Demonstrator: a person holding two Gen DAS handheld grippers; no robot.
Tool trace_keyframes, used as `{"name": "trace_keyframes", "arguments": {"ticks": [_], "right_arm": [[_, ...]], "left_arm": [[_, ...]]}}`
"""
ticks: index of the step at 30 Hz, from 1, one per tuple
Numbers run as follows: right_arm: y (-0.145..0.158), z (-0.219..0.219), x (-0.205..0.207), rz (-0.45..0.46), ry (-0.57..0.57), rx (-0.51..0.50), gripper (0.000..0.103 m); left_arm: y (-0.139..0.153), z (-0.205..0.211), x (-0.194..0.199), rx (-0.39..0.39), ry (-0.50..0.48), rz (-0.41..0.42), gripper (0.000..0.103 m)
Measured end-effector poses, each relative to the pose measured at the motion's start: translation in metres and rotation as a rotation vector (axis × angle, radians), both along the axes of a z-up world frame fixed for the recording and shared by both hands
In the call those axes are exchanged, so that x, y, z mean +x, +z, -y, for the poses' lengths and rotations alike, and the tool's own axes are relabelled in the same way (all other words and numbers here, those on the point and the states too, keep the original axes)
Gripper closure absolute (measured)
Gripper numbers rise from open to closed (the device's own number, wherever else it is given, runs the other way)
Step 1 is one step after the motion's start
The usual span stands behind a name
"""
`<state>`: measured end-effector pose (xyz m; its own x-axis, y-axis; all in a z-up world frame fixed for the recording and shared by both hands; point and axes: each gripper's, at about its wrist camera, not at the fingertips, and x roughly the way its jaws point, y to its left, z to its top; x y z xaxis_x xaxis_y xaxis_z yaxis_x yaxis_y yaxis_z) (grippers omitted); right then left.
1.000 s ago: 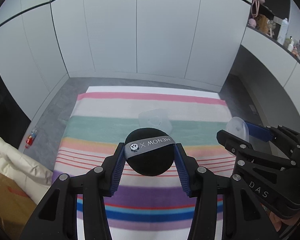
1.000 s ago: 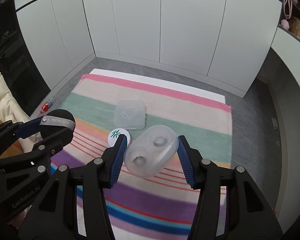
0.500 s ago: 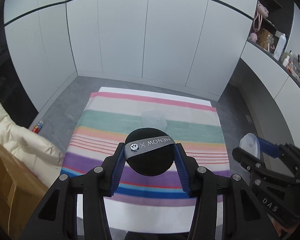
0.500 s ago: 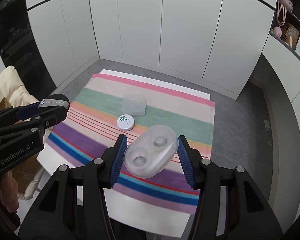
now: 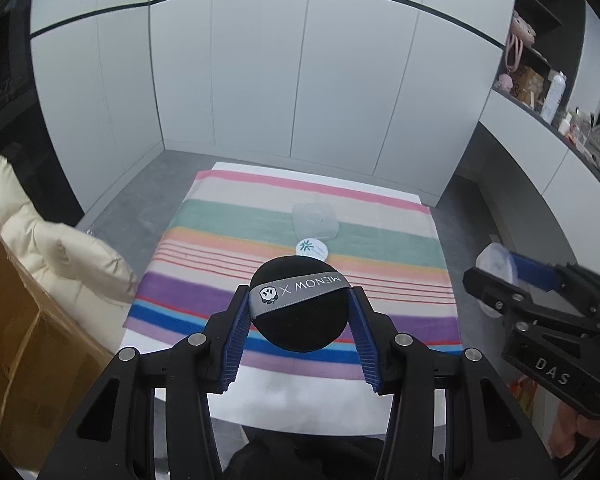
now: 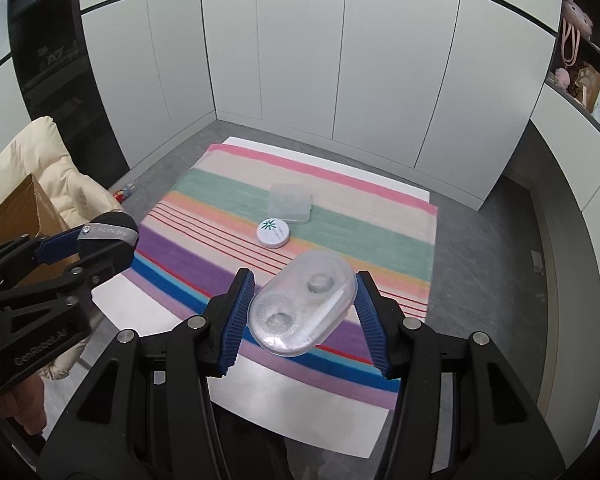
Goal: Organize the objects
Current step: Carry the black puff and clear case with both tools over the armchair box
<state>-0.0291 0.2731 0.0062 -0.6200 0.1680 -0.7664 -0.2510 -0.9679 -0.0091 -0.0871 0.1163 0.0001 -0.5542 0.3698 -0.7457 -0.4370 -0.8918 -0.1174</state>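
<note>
- The left tongs [image 5: 298, 326] pinch a round black powder puff [image 5: 299, 306] with a grey "MENOW X" ribbon, low in the middle of the left wrist view and held above the surface.
- The right tongs [image 6: 304, 314] pinch a clear oval plastic case [image 6: 303, 307] with two round wells, low in the middle of the right wrist view and also held in the air.
- The surface [image 6: 300, 392] is white and carries a striped cloth [image 6: 220, 196] with pink, green, orange, purple and blue bands; bare white shows at its near edge.
- On the cloth's green band, near the middle of the frame, lies a clear square box [image 6: 290, 203]; a small round white tin [image 6: 273, 233] with a green mark sits just beside it, on the nearer side.
- White cabinet doors [image 6: 300, 60] fill the back of the room over a grey floor [image 6: 480, 260].
- At the left edge are a cream padded jacket [image 5: 40, 240] and a brown cardboard box [image 5: 16, 340].
- Shelves with small goods [image 5: 540, 84] sit at the upper right.
</note>
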Motion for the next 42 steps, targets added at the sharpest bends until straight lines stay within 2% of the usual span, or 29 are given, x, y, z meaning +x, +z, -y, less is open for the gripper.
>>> {"name": "trace_keyframes", "arguments": {"ticks": [4, 8, 14, 42], "right_arm": [[-0.006, 0.006, 0.002, 0.003, 0.016, -0.008, 0.049], [-0.007, 0.01, -0.002, 0.0, 0.022, -0.022, 0.049], [-0.009, 0.022, -0.013, -0.003, 0.046, -0.031, 0.049], [-0.008, 0.113, -0.068, -0.025, 0.214, -0.048, 0.049]], "left_arm": [[-0.006, 0.013, -0.001, 0.015, 0.022, 0.017, 0.053], [-0.009, 0.019, 0.0, -0.01, 0.012, 0.003, 0.053], [-0.011, 0.034, -0.002, 0.011, 0.036, 0.011, 0.053], [-0.007, 0.14, -0.013, 0.064, 0.219, -0.029, 0.053]]}}
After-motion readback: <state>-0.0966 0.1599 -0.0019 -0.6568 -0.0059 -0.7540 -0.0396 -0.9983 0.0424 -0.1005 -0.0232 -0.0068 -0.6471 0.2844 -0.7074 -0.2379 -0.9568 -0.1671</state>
